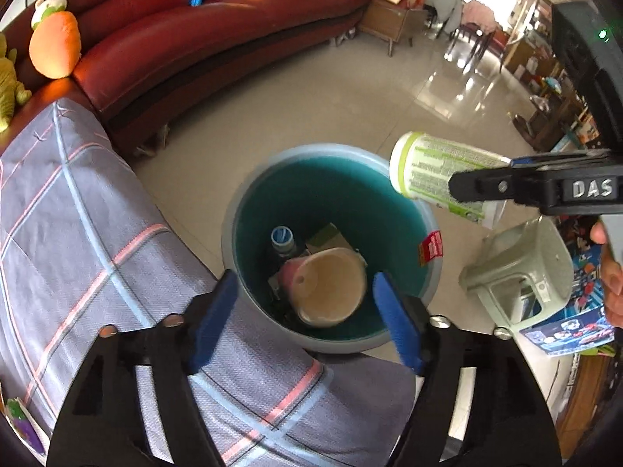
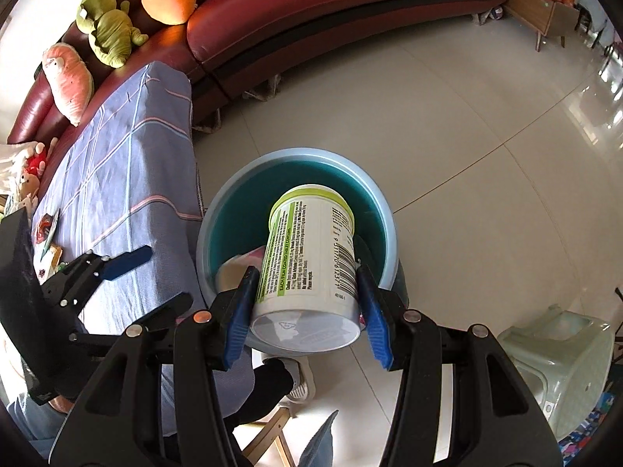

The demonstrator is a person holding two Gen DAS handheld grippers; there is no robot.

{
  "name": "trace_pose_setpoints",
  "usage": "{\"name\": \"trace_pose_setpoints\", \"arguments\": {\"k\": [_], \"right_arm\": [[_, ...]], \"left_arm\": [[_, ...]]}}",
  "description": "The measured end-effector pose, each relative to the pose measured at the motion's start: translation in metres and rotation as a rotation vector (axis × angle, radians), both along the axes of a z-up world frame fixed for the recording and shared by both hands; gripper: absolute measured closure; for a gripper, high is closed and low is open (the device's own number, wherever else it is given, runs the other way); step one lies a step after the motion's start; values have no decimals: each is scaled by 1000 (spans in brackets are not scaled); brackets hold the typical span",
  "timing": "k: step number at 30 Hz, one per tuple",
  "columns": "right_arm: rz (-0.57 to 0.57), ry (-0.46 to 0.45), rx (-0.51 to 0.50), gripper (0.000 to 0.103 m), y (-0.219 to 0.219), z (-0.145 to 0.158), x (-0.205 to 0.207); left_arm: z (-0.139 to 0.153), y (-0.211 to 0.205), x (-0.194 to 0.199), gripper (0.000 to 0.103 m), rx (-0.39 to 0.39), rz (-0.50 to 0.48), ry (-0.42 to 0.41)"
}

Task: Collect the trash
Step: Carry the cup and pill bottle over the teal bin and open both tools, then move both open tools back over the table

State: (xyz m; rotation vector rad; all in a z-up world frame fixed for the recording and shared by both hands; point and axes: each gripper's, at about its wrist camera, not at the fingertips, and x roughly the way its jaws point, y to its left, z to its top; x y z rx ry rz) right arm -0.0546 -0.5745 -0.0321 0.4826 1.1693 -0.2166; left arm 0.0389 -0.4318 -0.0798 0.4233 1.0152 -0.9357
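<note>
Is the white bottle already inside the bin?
No. The right claw holds the white bottle above the bin, not inside.

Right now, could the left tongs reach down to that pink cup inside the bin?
Probably yes: the left tongs hang open right above the bin, nothing covers the pink cup, and the right tongs' bottle sits off to the side.

Daylight is pouring in from the far bright room at the top right of the left wrist view, blowing out the windows there. It is glaring off the glossy pale tiled floor (image 1: 440,89) in white patches. The curved dark-red leather sofa (image 2: 350,11) is catching soft highlights. Both fisheye views are bending straight lines and darkening at the corners; the interior of the round teal plastic bin (image 1: 389,210) is lying in shade.
</note>
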Motion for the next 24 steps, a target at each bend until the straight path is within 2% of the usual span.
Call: {"name": "trace_pose_setpoints", "arguments": {"k": [9,14,15,16,17,20,24], "right_arm": [[18,12,4,54,9,-3,8],[34,21,5,54,16,-6,18],[34,23,13,49,17,-7,19],[28,32,23,36,17,-9,21],[26,36,19,32,18,-9,21],[36,36,8,31,24,-7,22],[40,46,-13,23,30,-3,19]], "left_arm": [[16,37,0,11,-30,49,-42],[26,55,9,10,-56,92,-39],[28,59,11,9,-63,99,-37],[30,62,10,9,-66,103,-38],[31,65,11,7,-69,107,-41],[34,72,10,6,-78,114,-41],[37,83,9,6,-89,125,-40]]}}
